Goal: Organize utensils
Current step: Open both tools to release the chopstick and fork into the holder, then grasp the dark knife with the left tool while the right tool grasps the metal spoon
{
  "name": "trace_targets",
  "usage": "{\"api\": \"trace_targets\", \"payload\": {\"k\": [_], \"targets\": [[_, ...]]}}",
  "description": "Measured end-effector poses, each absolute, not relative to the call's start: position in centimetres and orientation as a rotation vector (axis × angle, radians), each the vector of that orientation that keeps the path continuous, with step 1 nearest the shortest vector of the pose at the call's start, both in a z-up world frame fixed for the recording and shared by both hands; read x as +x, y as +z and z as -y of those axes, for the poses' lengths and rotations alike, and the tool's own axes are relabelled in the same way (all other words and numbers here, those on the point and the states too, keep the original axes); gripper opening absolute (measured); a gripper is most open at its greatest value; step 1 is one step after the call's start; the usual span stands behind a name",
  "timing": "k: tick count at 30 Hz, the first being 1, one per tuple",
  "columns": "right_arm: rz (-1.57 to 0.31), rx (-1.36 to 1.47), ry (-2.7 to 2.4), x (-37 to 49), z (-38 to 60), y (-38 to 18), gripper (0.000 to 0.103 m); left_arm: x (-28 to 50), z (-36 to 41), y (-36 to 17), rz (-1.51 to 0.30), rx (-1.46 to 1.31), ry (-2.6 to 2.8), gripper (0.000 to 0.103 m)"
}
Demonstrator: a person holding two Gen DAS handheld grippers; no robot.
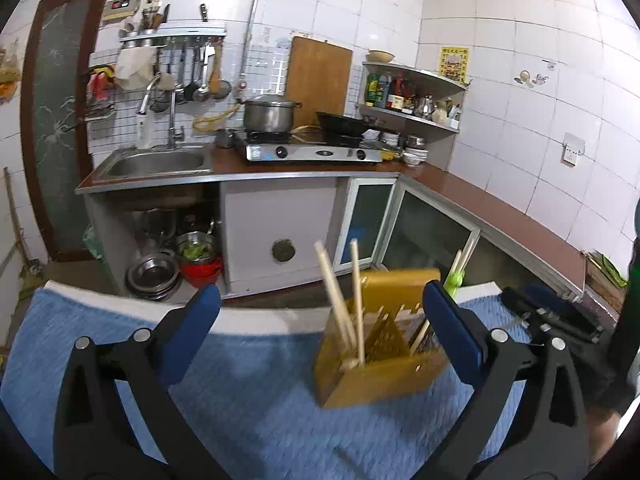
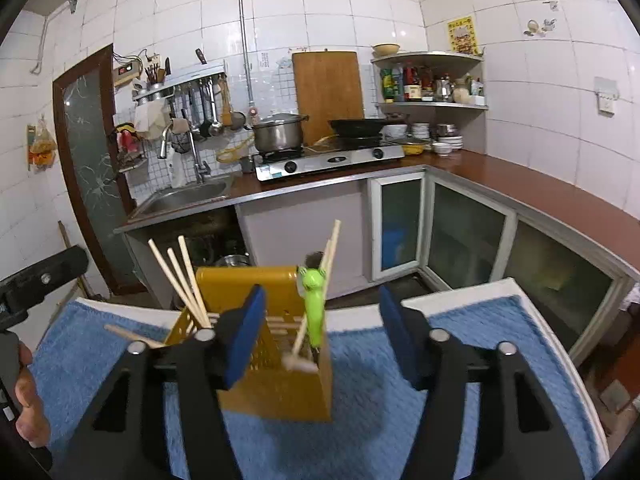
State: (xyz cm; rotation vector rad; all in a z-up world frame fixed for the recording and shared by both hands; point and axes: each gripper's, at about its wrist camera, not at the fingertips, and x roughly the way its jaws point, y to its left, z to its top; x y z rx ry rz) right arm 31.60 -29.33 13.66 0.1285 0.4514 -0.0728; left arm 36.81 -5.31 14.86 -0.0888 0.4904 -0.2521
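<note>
A yellow slotted utensil holder (image 1: 372,376) (image 2: 280,384) stands on a blue towel (image 1: 260,400) (image 2: 380,400). Wooden chopsticks (image 1: 336,292) (image 2: 180,276) lean out of its left compartment. A green-handled utensil (image 2: 314,304) (image 1: 454,280) and more chopsticks stick up from its right end. My left gripper (image 1: 320,328) is open wide, with the holder just beyond and toward its right finger, and nothing is gripped. My right gripper (image 2: 322,336) is open too. Its left finger overlaps the holder's front and its right finger stands apart from the holder.
The towel covers a white table whose far edge (image 1: 256,316) is close behind the holder. Beyond are a kitchen counter (image 2: 540,188), a sink (image 1: 156,164), a stove (image 1: 312,152) with pots, and low cabinets. A person's hand (image 2: 28,400) holds the left gripper's handle at the left edge.
</note>
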Motion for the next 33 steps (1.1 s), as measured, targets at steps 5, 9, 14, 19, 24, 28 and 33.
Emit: {"api": "trace_targets", "payload": {"k": [5, 9, 14, 19, 24, 28, 33], "targets": [[-0.509, 0.158, -0.134, 27.7, 29.7, 12.0, 0.069, 33.9, 3.1, 12.0, -0.579, -0.088, -0.230, 0.098], [-0.568, 0.182, -0.188, 24.8, 29.8, 9.0, 0.069, 31.8, 1.7, 8.9, -0.620, -0.092, -0.199, 0.098], [-0.661, 0.187, -0.222, 22.0, 28.8, 4.4, 0.069, 30.1, 0.9, 4.5, -0.690, -0.077, -0.168, 0.098], [-0.738, 0.183, -0.275, 20.1, 27.8, -0.1, 0.069, 29.0, 0.0, 1.0, -0.721, -0.072, -0.135, 0.098], [-0.794, 0.165, -0.304, 18.6, 26.5, -2.3, 0.069, 28.3, 0.0, -0.9, -0.722, -0.049, -0.119, 0.098], [-0.822, 0.168, -0.309, 17.9, 25.7, -3.1, 0.059, 28.0, 0.2, -1.2, -0.724, -0.033, -0.128, 0.098], [-0.873, 0.191, -0.276, 18.4, 25.2, -4.0, 0.028, 28.0, 0.5, -1.1, -0.739, -0.047, -0.131, 0.098]]}}
